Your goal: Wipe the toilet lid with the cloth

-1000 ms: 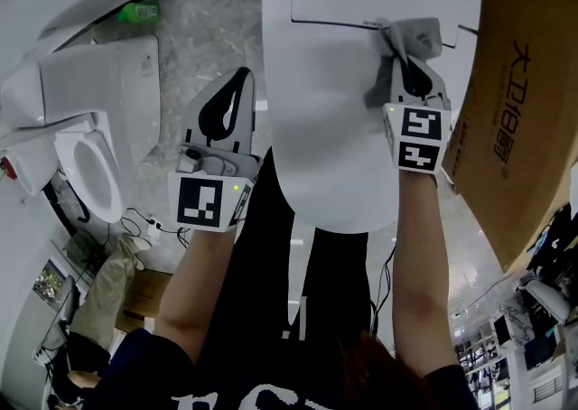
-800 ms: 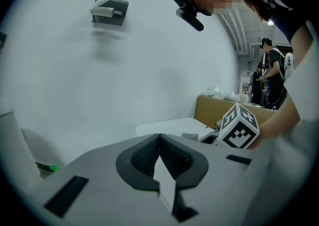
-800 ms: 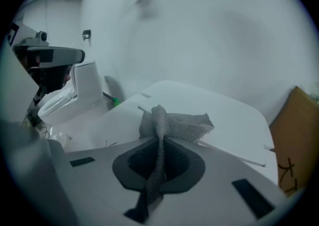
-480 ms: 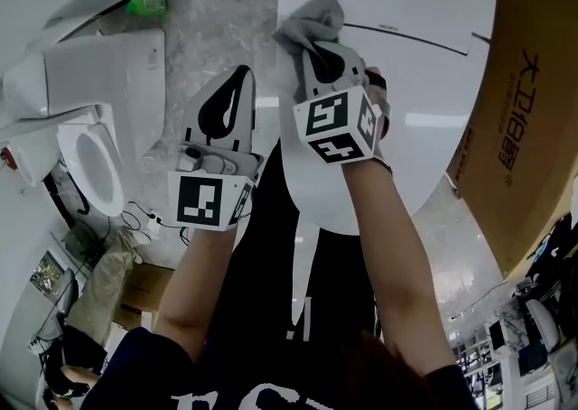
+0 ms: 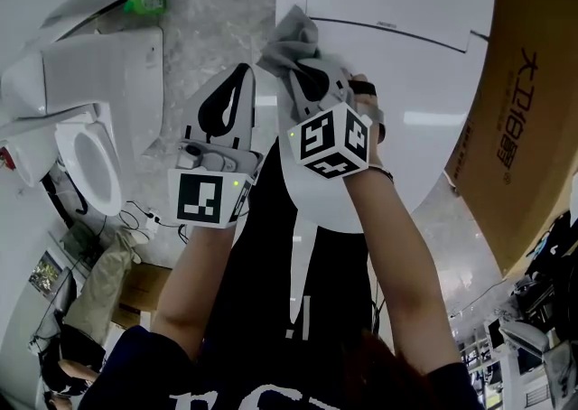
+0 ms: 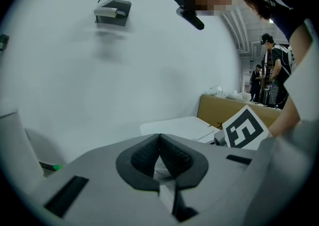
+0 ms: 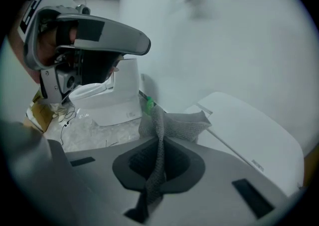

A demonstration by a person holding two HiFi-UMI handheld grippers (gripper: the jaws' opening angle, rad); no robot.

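1. The grey cloth (image 5: 293, 38) is bunching against the toilet lid (image 5: 415, 74) at its 10 o'clock edge, pinched tight in the jaws of the right gripper (image 7: 159, 156).
2. The left gripper (image 6: 159, 143) is hovering at the right one's 9 o'clock, off the lid and over the floor (image 5: 212, 29), its jaws pressing together on nothing.
3. A cardboard box (image 5: 519, 101) is sitting at the lid's 3 o'clock, and another toilet (image 5: 90, 155) is standing at 9 o'clock.
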